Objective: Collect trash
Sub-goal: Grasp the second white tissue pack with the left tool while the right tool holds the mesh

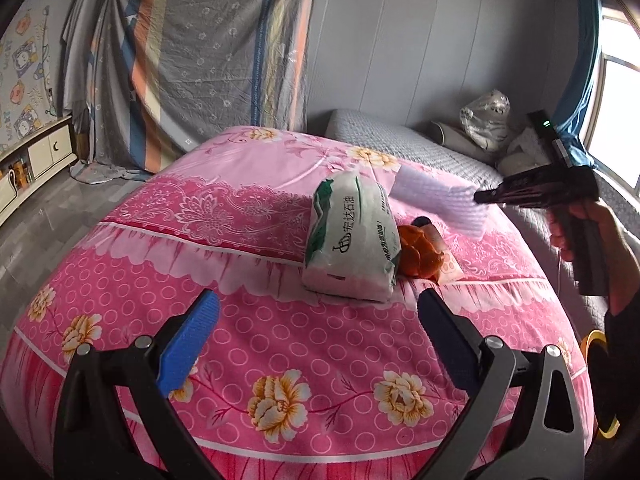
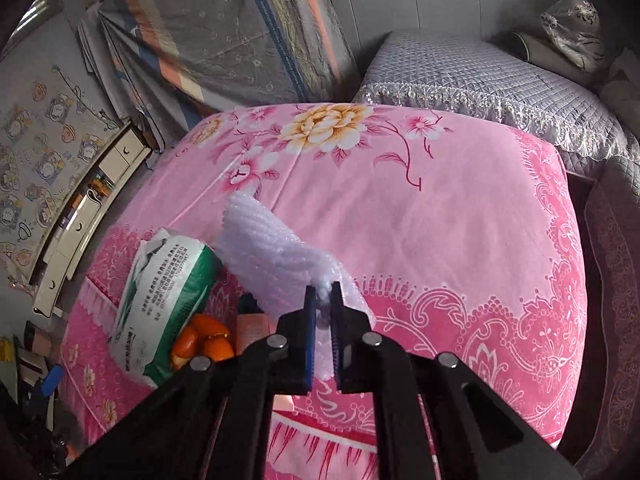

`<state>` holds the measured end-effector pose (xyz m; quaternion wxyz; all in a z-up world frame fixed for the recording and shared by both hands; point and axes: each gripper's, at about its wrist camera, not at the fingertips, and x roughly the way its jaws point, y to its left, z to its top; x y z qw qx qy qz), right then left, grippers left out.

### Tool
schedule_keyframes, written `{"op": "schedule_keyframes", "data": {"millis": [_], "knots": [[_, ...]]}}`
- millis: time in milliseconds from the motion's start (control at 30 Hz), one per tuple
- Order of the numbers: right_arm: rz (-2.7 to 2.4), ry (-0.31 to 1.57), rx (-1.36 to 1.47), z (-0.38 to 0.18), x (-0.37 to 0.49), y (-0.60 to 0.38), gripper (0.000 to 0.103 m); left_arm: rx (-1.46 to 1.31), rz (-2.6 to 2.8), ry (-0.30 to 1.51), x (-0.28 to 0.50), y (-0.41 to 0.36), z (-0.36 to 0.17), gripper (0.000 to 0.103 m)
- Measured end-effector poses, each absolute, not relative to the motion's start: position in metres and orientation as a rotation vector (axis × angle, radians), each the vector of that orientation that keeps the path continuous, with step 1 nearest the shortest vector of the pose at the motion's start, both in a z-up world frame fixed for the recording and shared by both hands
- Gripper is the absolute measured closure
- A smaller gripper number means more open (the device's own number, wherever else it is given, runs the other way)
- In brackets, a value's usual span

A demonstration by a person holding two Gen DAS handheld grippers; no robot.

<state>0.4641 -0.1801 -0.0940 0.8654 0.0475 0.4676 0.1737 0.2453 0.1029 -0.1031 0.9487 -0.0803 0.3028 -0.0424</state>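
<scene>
- A bed [image 1: 280, 344] covered with a pink floral quilt is seen from two cameras mounted on hand-held grippers.
- The left gripper [image 1: 318, 312] is held low over the near part of the quilt, its blue-padded fingers [image 1: 188, 344] spread wide apart with nothing between them.
- A white and green plastic bag [image 1: 352, 236] with printed lettering is lying on the quilt, just beyond the left gripper's fingertips.
- Orange peel [image 1: 420, 256] is lying right beside the bag, touching it on the right in the left wrist view; a small peach-coloured wrapper [image 1: 448, 270] is seen against the peel.
- A sheet of white bubble wrap [image 2: 276, 256] is pinched at one corner by the right gripper [image 2: 323, 292], whose jaws are closed tight on it.
- The bubble wrap is hanging out from the jaws, raised above the quilt, with its far end near the top of the bag.
- In the left wrist view, the right gripper is seen from the side at the right edge, its handle gripped by a person's hand [image 1: 596, 232].
- A grey quilted mattress [image 2: 500, 80] with a fringed edge is set behind the pink quilt.
- A striped grey cloth [image 1: 208, 60] is draped against the back wall.
- A low white cabinet [image 1: 44, 152] is standing at the left wall.
</scene>
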Motion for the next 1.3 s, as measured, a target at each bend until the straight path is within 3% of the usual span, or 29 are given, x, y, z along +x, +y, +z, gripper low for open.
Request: {"op": "schedule_keyframes", "data": {"millis": [667,1067,1300], "knots": [[0.514,0.842,0.211,-0.063,0.337,-0.233,0.097,0.043,-0.230,0.887,0.409,0.035,-0.087,0.008],[0.516,0.829,0.247,-0.072,0.328,-0.249,0.097,0.096,-0.116,1.099,0.477,0.035,-0.142,0.009],[0.509,0.848,0.277,-0.079,0.322,-0.253,0.097,0.015,-0.148,1.068,0.466,0.048,-0.137,0.049]]}}
